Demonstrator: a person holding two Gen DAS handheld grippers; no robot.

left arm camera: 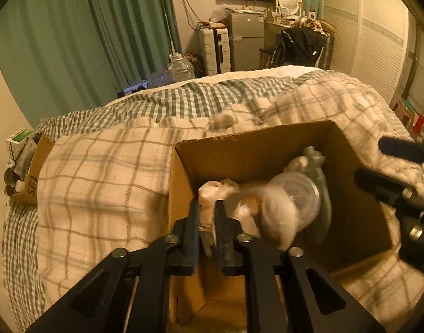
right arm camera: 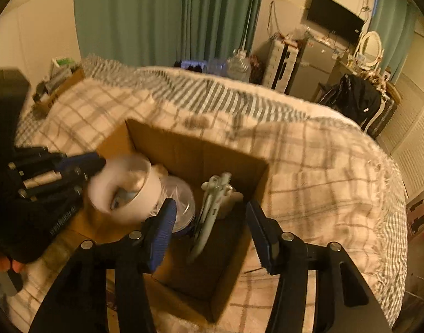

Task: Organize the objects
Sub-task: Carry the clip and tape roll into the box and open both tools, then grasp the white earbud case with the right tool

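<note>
Closest to the left wrist lens, the left gripper (left arm camera: 207,208) has its two fingers drawn narrow, pinching the edge of a white plastic bag (left arm camera: 278,211) that hangs over the open cardboard box (left arm camera: 184,194); in the right wrist view that same gripper (right arm camera: 101,163) reaches in from the left, its tip touching the blurred white bundle (right arm camera: 128,191). Something clear and rounded shows through the bag, too blurred to name. The right gripper (right arm camera: 210,212) hovers above the box (right arm camera: 200,149) with its two blue-padded fingers spread wide and nothing between them. One grey-green plastic tool (right arm camera: 212,202) lies in the box beside the bag, its long axis running from the near side up toward the far wall, the thicker, knobbed end pointing away from the camera and the thin end toward it; the left view shows it (left arm camera: 320,172) leaning against the box's right side. Beyond that, the box rests on one bed covered by a plaid blanket (left arm camera: 101,180). A second, smaller cardboard box (left arm camera: 34,166) holding cartons sits at the bed's left edge, well apart. Green curtains (left arm camera: 73,41) hang behind.
</note>
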